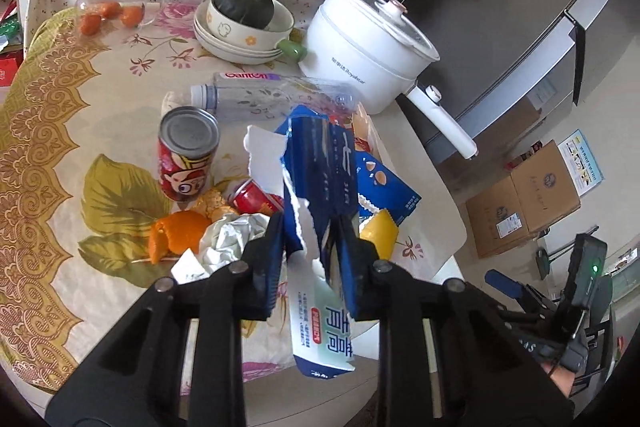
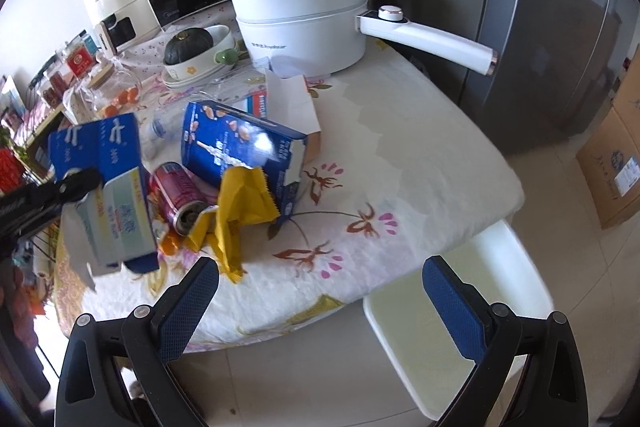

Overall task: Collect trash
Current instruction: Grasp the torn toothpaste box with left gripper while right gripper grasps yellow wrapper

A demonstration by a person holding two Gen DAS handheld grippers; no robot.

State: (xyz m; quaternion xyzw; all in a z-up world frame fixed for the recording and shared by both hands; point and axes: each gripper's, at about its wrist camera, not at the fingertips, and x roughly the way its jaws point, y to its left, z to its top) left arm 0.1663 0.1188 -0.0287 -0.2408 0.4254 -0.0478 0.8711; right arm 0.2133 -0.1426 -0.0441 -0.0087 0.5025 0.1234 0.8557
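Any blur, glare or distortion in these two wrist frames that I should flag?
Left wrist view: sharp throughout, with strong fisheye bending at the fridge and dark vignetted corners; the left hand-held gripper clamps the torn blue carton. Right wrist view: that carton is motion-smeared and its print unreadable, while the white pot stays crisp and the floor by the open right hand-held gripper looks washed out.

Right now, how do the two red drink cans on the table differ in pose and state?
The taller red can stands upright with its silver end intact; the dark red can lies on its side, its opened mouth facing outward. The taller red can stands apart from the pile; the dark red can sits wedged among the yellow wrapper and the orange peel. Neither is gripped: the left gripper holds the torn blue carton.
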